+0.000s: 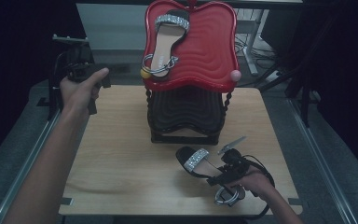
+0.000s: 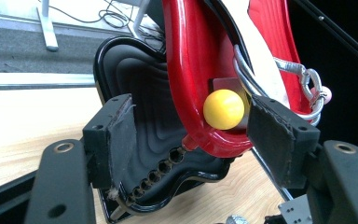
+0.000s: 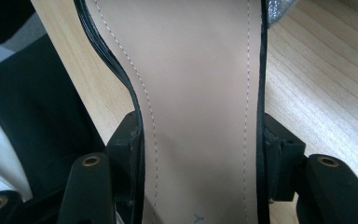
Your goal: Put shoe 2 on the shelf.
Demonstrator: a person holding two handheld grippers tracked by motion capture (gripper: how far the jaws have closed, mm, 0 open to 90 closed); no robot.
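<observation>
Right claw point(image 1: 224, 173) gripping sandal point(image 1: 200, 163) across its sole on worktop point(image 1: 121, 158), likely joining its mate point(image 1: 167, 41) on red tray point(image 1: 209, 46); left claw point(image 1: 81, 70) waiting wide, empty

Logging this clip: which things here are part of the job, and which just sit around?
In the job:
sandal on the table, clamped in the right claw
matching sandal on the red tray
left claw, open

Lying about:
cables on the floor

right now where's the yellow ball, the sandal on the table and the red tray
yellow ball point(image 2: 223, 109), left gripper view, its round front
sandal on the table point(image 1: 196, 157), high view, its rhinestone toe strap
red tray point(image 1: 212, 44), high view, bare ribbed surface
</observation>
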